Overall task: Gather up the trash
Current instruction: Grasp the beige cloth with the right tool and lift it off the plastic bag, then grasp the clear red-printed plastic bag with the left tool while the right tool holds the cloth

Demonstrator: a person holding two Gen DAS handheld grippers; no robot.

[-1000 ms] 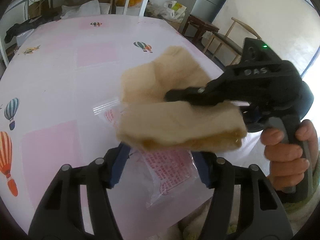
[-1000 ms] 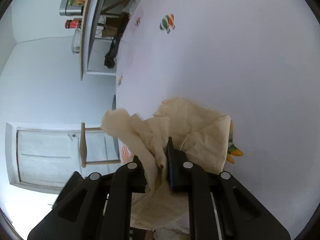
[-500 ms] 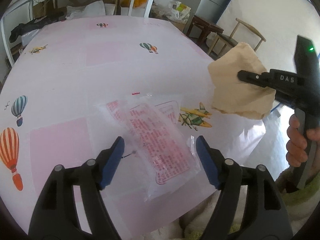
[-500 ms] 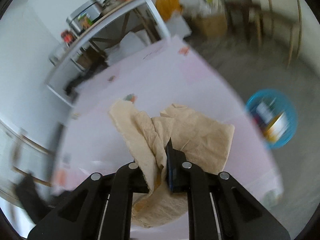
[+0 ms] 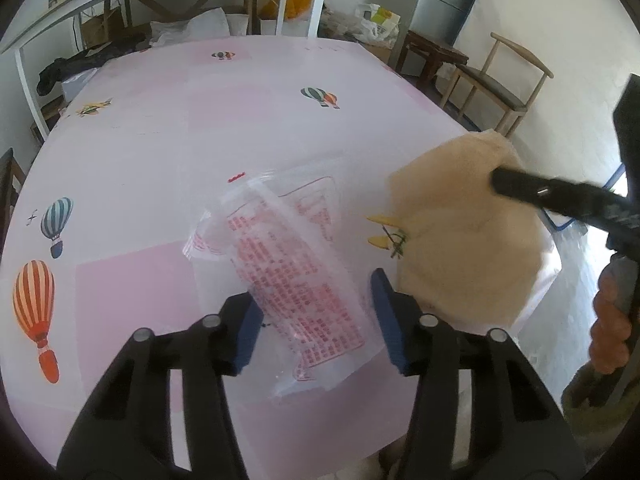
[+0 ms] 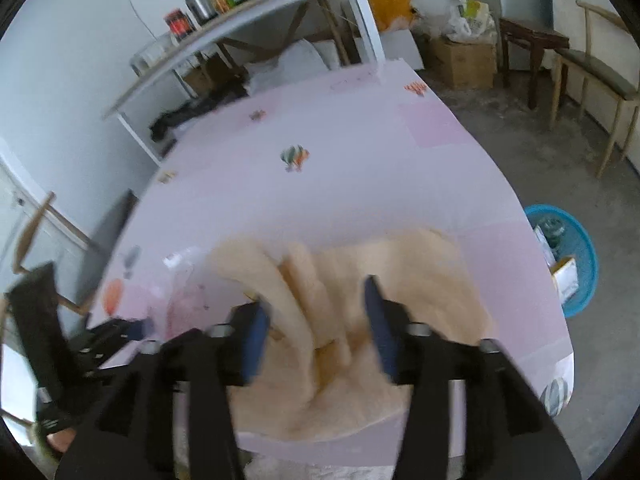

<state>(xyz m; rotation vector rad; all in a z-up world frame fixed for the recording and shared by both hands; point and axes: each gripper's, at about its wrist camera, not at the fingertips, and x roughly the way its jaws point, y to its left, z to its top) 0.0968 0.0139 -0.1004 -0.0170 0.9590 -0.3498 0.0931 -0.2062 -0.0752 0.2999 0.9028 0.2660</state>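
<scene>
A clear plastic bag (image 5: 296, 272) with red print lies flat on the pink tablecloth (image 5: 160, 152). My left gripper (image 5: 318, 324) stands astride its near end. The jaws are closing, and the blue pads (image 5: 248, 328) are not pressing on the bag. A crumpled tan paper napkin (image 6: 400, 280) sits loose between the jaws of my right gripper (image 6: 316, 332), which are opening and have let go of it. In the left wrist view the same napkin (image 5: 460, 240) is at the table's right edge, with one right finger (image 5: 560, 196) over it. The napkin is blurred.
A blue basket (image 6: 572, 256) with rubbish in it stands on the floor just past the table's right edge. A wooden chair (image 5: 500, 84) and a stool (image 5: 432, 56) are beyond the table. A white shelf rack (image 6: 260, 16) lines the far wall. A hand (image 5: 612, 320) grips the right tool.
The right gripper carried the napkin from over the bag to the table's right edge, rolled upright, and its jaws have parted off the napkin. The left jaws widened, then narrowed around the bag.
</scene>
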